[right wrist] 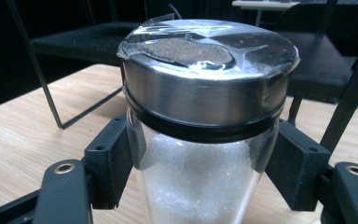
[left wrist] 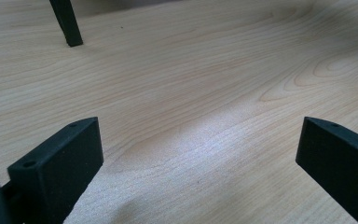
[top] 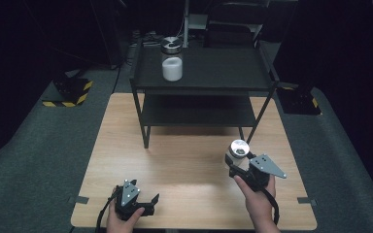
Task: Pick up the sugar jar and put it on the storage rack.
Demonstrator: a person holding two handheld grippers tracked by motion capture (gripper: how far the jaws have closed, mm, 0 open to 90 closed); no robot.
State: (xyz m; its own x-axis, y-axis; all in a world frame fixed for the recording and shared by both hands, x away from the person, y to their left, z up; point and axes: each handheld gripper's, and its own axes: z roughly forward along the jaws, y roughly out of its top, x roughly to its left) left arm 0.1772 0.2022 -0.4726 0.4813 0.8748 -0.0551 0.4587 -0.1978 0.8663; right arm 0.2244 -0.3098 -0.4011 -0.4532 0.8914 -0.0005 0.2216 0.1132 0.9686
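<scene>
Right gripper (top: 237,162) clamps 1 jar (right wrist: 205,154) just under its lid, upright so nothing spills, near the table's (top: 184,160) right edge; left gripper (top: 148,201) idles wide open, empty, at the front edge.

A black two-tier shelf (top: 204,73) stands at the far end of the pale wooden tabletop (top: 184,160). On its top tier, toward the left corner, sits a second jar (top: 171,59), steel-lidded and white inside. Yellow-and-black striped blocks (top: 70,92) rest on the grey floor (top: 29,165).
</scene>
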